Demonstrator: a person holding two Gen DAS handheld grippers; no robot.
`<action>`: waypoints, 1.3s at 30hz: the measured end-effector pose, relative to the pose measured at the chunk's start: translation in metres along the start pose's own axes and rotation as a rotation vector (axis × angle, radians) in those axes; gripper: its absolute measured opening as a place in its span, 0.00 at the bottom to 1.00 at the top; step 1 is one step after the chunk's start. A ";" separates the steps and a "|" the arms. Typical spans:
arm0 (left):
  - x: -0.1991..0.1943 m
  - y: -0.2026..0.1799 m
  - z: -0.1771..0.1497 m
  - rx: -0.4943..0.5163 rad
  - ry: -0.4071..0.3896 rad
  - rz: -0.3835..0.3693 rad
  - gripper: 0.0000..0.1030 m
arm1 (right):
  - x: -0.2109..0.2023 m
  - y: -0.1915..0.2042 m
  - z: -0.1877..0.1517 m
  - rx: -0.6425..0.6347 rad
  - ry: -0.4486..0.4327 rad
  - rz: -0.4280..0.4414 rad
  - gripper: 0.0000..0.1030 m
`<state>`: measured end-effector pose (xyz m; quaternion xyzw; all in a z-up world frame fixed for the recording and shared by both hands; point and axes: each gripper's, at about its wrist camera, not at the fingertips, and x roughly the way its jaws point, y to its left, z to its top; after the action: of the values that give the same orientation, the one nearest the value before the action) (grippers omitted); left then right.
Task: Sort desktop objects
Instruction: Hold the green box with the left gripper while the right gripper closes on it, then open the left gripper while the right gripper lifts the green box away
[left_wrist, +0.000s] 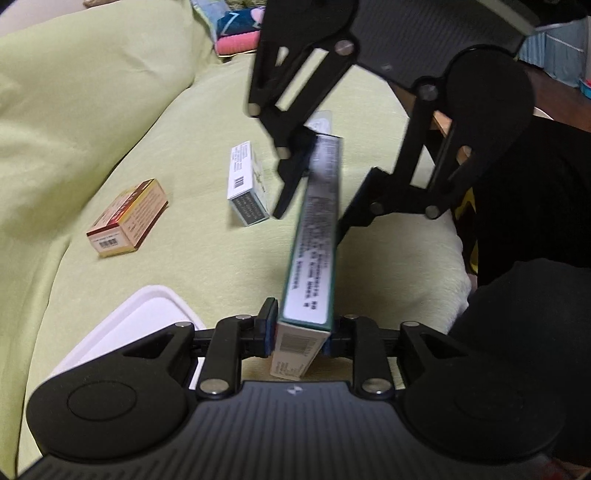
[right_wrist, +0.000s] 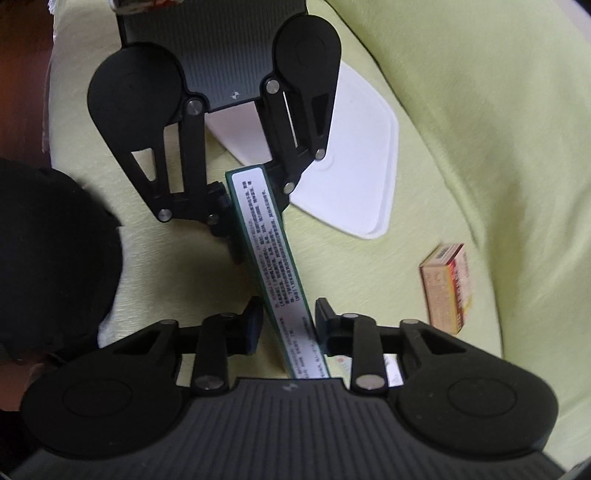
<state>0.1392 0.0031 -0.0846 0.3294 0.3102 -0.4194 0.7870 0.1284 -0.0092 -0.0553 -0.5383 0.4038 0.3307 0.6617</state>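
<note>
Pale green cushion (left_wrist: 110, 122) for a surface, soft and creased, edges cut off by both views; dark clutter beyond its far corner too blurred to name. White tray (right_wrist: 362, 155) half hidden behind the left gripper (left_wrist: 300, 334). Long green-edged box (left_wrist: 314, 236), white face with small print unreadable, held in the air above the cushion. Left gripper clenched on one end of it; right gripper (right_wrist: 288, 321) set around the other end, pads close, contact impossible to judge. Red-and-tan box (left_wrist: 127, 221) lying toward the cushion's back edge, white box (left_wrist: 245, 184) near the middle, well apart.
</note>
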 end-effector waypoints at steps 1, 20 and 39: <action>0.000 0.001 0.000 -0.009 0.001 0.007 0.34 | -0.001 0.000 0.000 0.012 0.010 0.011 0.19; 0.004 0.004 0.000 -0.061 0.002 0.029 0.42 | 0.013 -0.012 0.002 0.161 0.076 0.147 0.19; 0.012 -0.003 0.003 -0.104 0.042 0.036 0.50 | 0.005 -0.036 -0.029 0.621 0.082 0.261 0.16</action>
<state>0.1426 -0.0061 -0.0925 0.3024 0.3417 -0.3815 0.8039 0.1568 -0.0453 -0.0462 -0.2678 0.5771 0.2518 0.7292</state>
